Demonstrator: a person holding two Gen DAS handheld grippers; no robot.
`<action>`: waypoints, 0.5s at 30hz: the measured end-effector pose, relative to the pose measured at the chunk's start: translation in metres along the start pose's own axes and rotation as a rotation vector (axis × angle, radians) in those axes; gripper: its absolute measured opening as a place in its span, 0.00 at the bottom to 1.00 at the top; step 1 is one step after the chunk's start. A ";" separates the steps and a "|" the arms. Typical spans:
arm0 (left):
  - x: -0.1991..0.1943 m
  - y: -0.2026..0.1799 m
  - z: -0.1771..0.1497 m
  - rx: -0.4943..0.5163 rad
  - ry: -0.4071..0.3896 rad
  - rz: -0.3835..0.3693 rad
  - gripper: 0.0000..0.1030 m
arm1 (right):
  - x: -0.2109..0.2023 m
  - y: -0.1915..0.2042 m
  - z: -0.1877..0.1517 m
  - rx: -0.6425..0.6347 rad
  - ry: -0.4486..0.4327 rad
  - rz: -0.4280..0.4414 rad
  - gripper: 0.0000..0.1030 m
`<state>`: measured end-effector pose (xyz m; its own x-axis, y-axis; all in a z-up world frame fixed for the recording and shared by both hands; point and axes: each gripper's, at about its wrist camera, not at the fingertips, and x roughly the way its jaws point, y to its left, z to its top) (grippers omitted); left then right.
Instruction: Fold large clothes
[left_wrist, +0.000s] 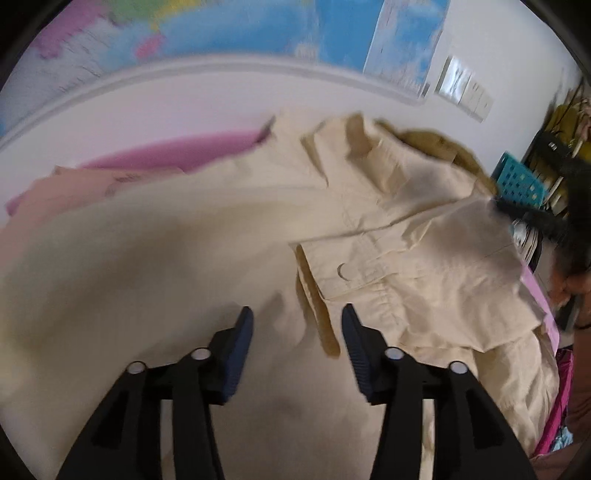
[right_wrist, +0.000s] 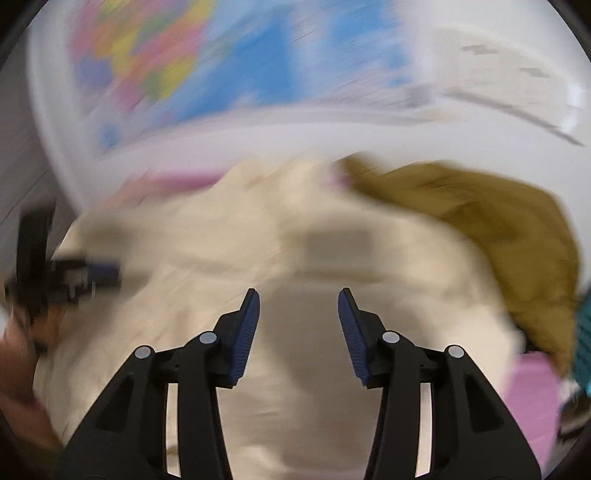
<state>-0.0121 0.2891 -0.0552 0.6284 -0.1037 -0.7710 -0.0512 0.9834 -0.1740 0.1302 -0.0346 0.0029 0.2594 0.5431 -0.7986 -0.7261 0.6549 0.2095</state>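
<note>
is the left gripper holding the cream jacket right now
No, the left gripper hangs open over the cream jacket, with a clear gap between its blue fingers and no cloth pinched between them.

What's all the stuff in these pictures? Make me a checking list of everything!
Surface: pink sheet under the clothes.
Job's things: cream jacket spread out, its sleeve cuff folded across; brown lining showing.
Clutter: peach garment at the far left; teal basket at the right.
Grippers: left gripper open, empty; right gripper open, empty.
Cables: nothing seen.
Surroundings: world map on a white wall; pictures blurred.
</note>
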 end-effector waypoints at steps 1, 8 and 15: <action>-0.016 0.003 -0.005 0.005 -0.040 0.024 0.52 | 0.012 0.014 -0.003 -0.031 0.031 0.028 0.43; -0.100 0.033 -0.052 -0.040 -0.171 0.194 0.62 | 0.087 0.095 -0.020 -0.189 0.218 0.141 0.37; -0.172 0.100 -0.099 -0.152 -0.168 0.436 0.69 | 0.061 0.104 -0.015 -0.159 0.152 0.213 0.37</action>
<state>-0.2026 0.3901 -0.0004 0.6392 0.3508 -0.6844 -0.4424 0.8956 0.0459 0.0607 0.0581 -0.0324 0.0007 0.5665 -0.8241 -0.8474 0.4378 0.3003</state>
